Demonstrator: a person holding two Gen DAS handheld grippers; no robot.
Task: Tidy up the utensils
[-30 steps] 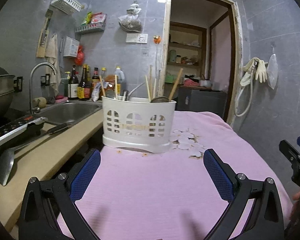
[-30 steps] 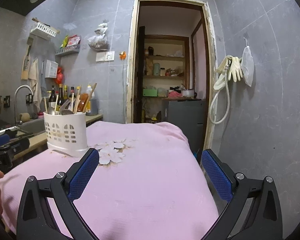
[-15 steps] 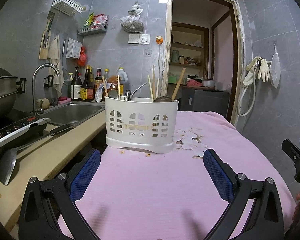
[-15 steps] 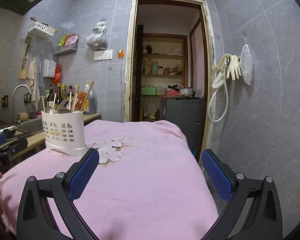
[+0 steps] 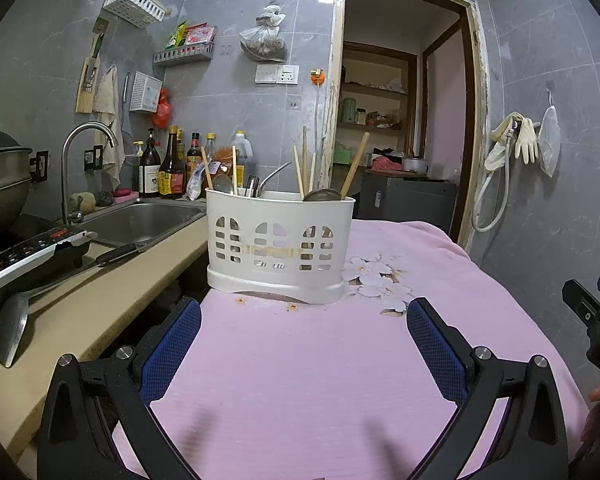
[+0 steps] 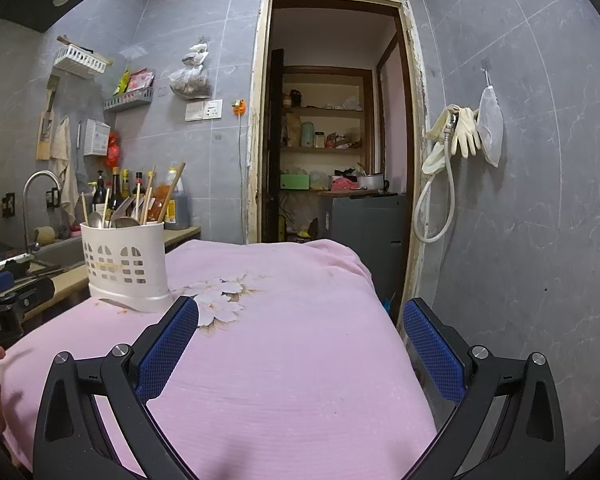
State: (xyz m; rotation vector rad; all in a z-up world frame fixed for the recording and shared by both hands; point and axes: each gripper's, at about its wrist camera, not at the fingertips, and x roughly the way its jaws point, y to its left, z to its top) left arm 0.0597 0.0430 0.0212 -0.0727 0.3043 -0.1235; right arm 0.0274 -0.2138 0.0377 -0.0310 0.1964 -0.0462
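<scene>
Utensils (image 5: 304, 168) upright in white caddy (image 5: 280, 248)

The holder (image 5: 280, 248) wall hides the lower ends of the chopsticks (image 5: 305, 168) and spoons (image 5: 222, 183), so can't tell which compartment each sits in. The bottle (image 5: 171, 168) labels are too small to read. The pot (image 5: 2, 184) is cut off by the left edge in the left wrist view. The right claw (image 5: 592, 312) only pokes in at that view's right edge, so its jaws can't be judged from there. The pink cloth (image 6: 292, 360) covers the worktop underneath completely. The stuff on the back room shelf (image 6: 324, 146) is too tiny to make out.
</scene>
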